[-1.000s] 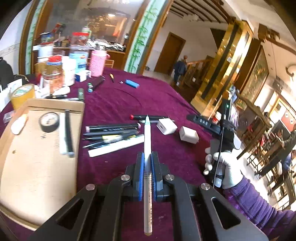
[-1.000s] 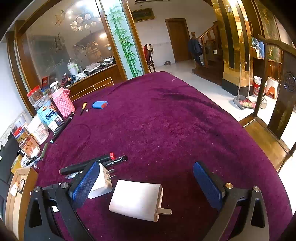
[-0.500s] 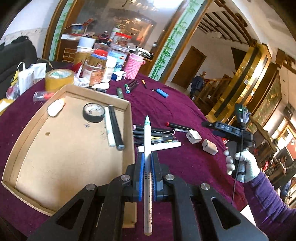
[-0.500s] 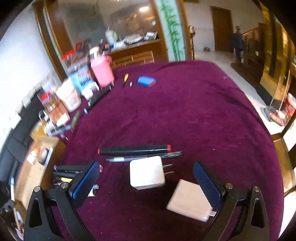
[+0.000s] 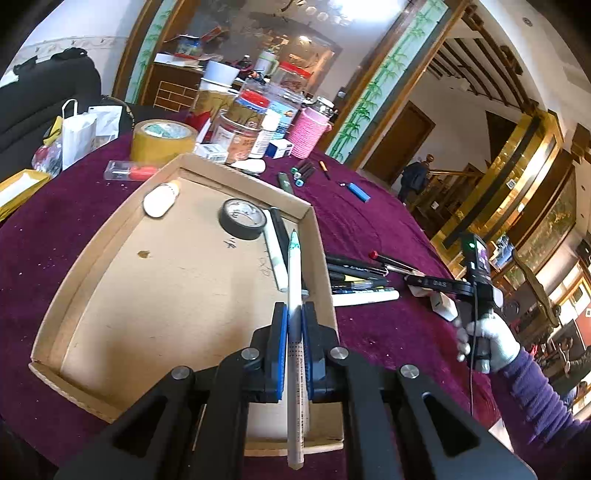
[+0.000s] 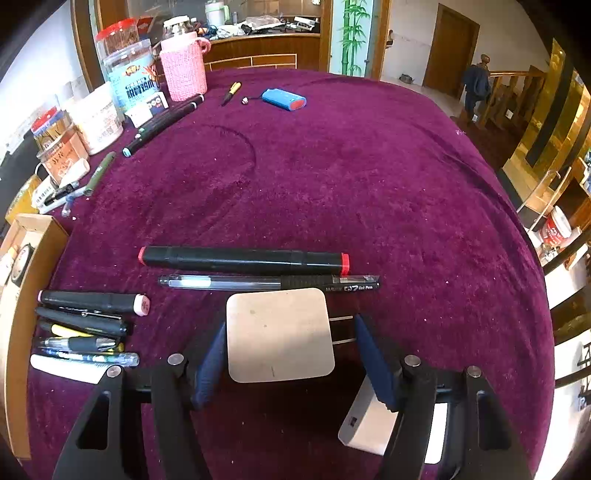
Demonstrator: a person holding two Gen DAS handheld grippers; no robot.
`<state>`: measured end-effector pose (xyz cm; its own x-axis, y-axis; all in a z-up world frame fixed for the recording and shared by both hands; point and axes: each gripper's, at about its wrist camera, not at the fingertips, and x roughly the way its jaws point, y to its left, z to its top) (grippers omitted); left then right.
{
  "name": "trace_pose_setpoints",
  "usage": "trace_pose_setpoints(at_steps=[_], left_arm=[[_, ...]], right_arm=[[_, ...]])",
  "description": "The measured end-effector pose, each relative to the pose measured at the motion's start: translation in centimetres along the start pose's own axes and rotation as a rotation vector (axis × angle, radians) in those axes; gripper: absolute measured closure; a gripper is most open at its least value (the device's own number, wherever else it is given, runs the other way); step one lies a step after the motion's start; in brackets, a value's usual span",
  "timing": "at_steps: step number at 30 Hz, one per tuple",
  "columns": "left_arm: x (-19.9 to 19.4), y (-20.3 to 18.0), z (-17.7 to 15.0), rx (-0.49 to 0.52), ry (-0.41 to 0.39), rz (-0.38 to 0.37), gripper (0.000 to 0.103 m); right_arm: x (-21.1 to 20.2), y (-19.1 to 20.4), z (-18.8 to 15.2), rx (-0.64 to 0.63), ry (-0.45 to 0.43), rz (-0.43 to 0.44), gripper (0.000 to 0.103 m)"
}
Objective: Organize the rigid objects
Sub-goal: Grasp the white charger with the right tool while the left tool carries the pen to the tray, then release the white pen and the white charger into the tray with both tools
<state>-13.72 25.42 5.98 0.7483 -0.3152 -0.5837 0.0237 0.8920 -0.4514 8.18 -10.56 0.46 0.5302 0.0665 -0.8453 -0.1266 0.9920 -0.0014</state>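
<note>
Wooden door (image 6: 448, 44), bamboo-painted pillar (image 6: 351, 35)

Shallow brown cardboard tray (image 5: 110, 280) on purple velvet tablecloth (image 6: 351, 177); black tape roll (image 5: 242, 218) inside, far end. Loose pen cluster (image 5: 356, 280) right of tray. White square plug adapter (image 6: 279, 334) right of cluster.

This looks like the big living hall of a home. A round worktop under a plum velvet cloth (image 6: 369, 177) stands before a wooden sideboard (image 6: 258, 51) cluttered with household jars, beside bamboo-painted glass panels (image 5: 373, 99), a brown wooden door (image 6: 448, 48), a wooden staircase (image 6: 517, 92) and gilded pillars (image 5: 517, 177).
</note>
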Motion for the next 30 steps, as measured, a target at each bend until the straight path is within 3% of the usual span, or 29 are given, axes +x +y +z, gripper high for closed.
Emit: trace_pose_setpoints(at_steps=[6, 12, 21, 30], left_arm=[[0.1, 1.1, 1.9, 0.009, 0.035, 0.064, 0.096], [2.8, 2.4, 5.1, 0.053, 0.123, 0.184, 0.096], [9.8, 5.0, 8.4, 0.022, 0.279, 0.249, 0.096], [14.1, 6.7, 11.3, 0.010, 0.324, 0.295, 0.096]], right_arm=[[-4.6, -0.1, 0.0, 0.057, -0.113, 0.106, 0.032], [-8.4, 6.1, 0.6, -0.030, -0.162, 0.302, 0.032], [-7.8, 18.5, -0.1, -0.217, -0.095, 0.462, 0.031], [-6.1, 25.2, -1.0, -0.339, -0.027, 0.512, 0.031]])
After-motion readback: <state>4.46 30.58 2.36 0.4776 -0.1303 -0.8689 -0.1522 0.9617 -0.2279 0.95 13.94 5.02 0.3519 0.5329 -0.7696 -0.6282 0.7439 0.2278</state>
